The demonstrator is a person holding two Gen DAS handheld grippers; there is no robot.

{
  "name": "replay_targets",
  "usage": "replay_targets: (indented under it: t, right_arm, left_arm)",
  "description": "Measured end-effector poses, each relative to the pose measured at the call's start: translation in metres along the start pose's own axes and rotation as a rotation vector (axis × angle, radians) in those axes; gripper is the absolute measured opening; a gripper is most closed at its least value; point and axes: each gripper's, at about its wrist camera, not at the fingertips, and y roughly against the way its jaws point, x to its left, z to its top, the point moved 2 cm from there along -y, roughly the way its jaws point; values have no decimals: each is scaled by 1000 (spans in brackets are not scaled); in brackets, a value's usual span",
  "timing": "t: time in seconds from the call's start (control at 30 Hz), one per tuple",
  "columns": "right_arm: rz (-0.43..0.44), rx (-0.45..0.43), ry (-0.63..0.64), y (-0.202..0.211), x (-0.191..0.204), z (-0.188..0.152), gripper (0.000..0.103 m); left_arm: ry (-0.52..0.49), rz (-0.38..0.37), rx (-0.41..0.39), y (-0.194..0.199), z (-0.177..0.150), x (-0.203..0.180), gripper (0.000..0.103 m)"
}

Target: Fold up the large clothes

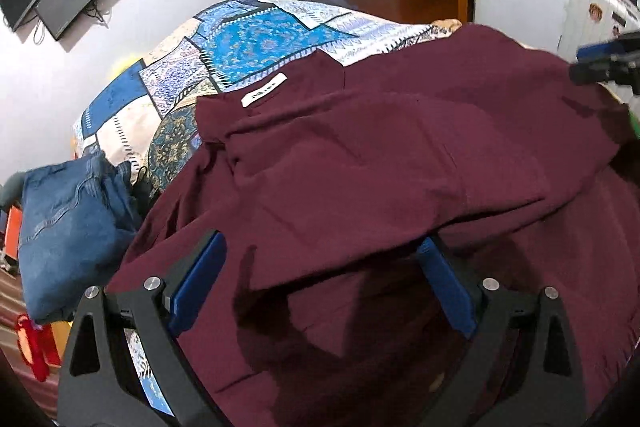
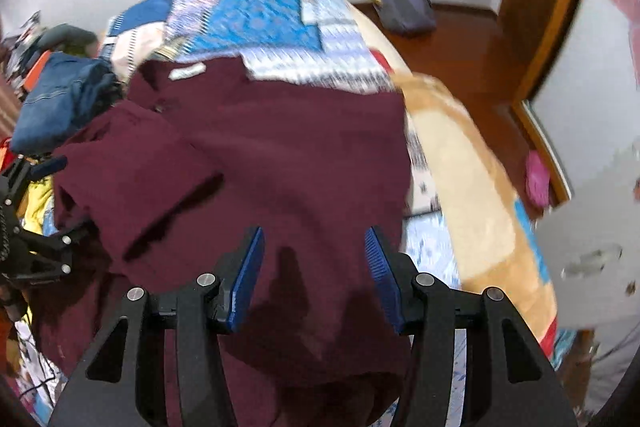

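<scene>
A large maroon shirt lies partly folded on the patchwork bed, collar and white label toward the far side. It also shows in the right wrist view. My left gripper is open, its blue pads wide apart just above the shirt's near folded edge. My right gripper is open above the shirt's near right part, holding nothing. The right gripper shows at the right edge of the left view; the left gripper shows at the left edge of the right view.
Folded blue jeans lie at the bed's left edge, beside the shirt. A patchwork bedspread covers the bed, with a tan blanket along its right side. A grey bag sits on the wooden floor by the door.
</scene>
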Motion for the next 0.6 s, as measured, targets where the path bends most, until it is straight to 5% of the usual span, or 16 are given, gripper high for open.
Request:
replay_targets:
  t: [0.3,0.5,0.57,0.6]
  right_arm:
    - [-26,44,-40,-18,-21,-31,50]
    - [9,31,-76,-22,-28,-40,55]
    - [11,28,-80,-20,-29,-41,55]
    - [12,28,-81,-20,-29,-41,55]
  left_arm:
    - [-30,-17,20,-20,30,-17,96]
    - [-14,-89,51,-37,50,-24,69]
    - [-10,-100,82,-47,53,-28,44]
    - [-2,-100,98,-52,54,-28,40]
